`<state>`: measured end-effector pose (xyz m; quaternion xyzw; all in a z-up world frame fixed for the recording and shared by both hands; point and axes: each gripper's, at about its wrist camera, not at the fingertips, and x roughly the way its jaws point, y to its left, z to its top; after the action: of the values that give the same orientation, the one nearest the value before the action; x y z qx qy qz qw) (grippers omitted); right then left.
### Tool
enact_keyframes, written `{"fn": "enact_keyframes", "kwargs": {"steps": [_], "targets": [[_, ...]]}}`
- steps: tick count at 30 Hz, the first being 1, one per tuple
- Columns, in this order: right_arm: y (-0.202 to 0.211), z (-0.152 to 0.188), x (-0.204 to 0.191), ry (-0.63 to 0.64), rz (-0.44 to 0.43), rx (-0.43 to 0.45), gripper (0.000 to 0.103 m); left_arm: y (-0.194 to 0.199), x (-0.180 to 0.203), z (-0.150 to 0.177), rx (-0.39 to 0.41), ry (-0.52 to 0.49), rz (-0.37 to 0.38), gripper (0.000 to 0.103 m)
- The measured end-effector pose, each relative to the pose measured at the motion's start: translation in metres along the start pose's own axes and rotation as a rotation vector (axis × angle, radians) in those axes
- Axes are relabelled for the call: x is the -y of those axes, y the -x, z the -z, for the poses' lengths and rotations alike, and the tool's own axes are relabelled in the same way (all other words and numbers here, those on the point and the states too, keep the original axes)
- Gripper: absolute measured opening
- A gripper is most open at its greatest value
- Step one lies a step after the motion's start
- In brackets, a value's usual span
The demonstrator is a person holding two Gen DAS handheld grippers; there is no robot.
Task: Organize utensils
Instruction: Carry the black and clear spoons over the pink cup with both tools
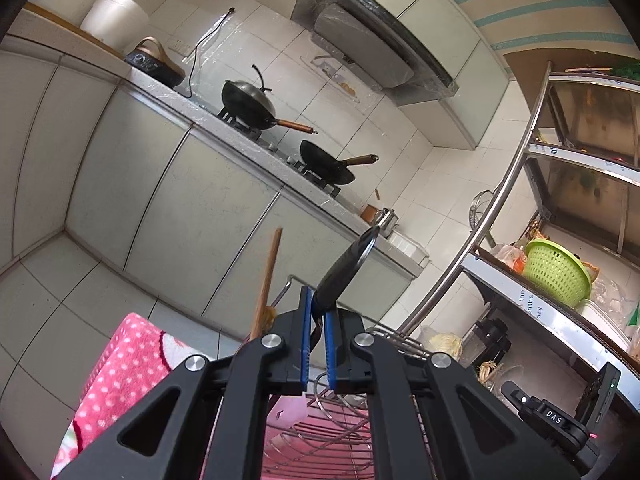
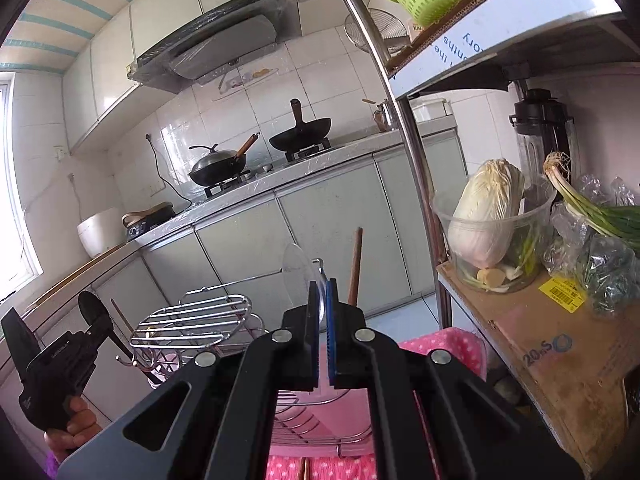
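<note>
My left gripper (image 1: 318, 312) is shut on a black spoon (image 1: 346, 268) that points up and away above a chrome wire rack (image 1: 320, 432). In the right wrist view the left gripper (image 2: 94, 330) shows at the lower left with the black spoon (image 2: 91, 308). My right gripper (image 2: 323, 300) is shut on a clear plastic spoon (image 2: 298, 270), held upright over the wire rack (image 2: 192, 320). A wooden utensil handle (image 1: 267, 280) stands in the rack beside the left gripper; it also shows right of the right gripper (image 2: 355, 266).
The rack sits on a pink dotted towel (image 1: 120, 364). A steel shelf post (image 2: 400, 120) and shelves with a green basket (image 1: 556, 272), a cabbage tub (image 2: 490, 228) and a cardboard box (image 2: 560, 356) stand close on the right. Counter with two woks (image 2: 260, 152) lies beyond.
</note>
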<state>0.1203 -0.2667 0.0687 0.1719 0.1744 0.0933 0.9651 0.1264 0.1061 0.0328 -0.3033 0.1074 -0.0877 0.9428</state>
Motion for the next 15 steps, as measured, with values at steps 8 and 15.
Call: {"fn": "enact_keyframes", "kwargs": {"steps": [8,15], "targets": [[-0.014,0.010,0.012,-0.036,0.024,-0.074,0.003,-0.019,-0.025,0.007,-0.109,0.071,-0.086,0.005],[-0.030,0.015,0.023,-0.077,0.029,-0.124,0.003,-0.038,-0.037,0.012,-0.171,0.109,-0.123,0.005]]}}
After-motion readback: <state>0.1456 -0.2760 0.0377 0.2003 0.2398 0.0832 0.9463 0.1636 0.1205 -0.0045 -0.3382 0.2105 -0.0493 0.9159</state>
